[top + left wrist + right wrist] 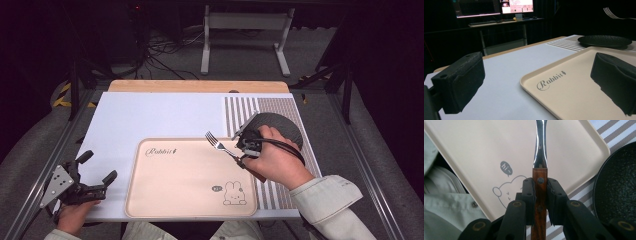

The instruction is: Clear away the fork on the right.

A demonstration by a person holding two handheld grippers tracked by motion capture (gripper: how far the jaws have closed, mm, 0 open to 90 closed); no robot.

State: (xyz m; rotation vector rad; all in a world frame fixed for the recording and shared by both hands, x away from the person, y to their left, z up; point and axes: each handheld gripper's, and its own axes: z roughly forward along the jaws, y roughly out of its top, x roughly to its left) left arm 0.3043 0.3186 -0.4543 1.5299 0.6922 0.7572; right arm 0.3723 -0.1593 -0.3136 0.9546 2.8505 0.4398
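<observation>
A fork (220, 144) with a wooden handle (539, 202) and steel tines is held above the right part of the beige tray (165, 200). My right gripper (248, 148) is shut on the fork's handle, both pads (529, 195) pressing its sides, the tines pointing left over the tray. The beige tray (474, 157) carries a rabbit drawing and the word "Rabbit" (550, 81). My left gripper (97, 170) rests at the table's front left, jaws wide apart with nothing between them. In the left gripper view the fork's tines (610, 12) appear at the upper right.
A black round plate (282, 127) lies on a striped placemat (240, 112) at the right, just behind my right hand. The plate (604, 40) is also beyond the tray. The white mat (150, 120) covers the table. Monitors and a desk stand in the dark background.
</observation>
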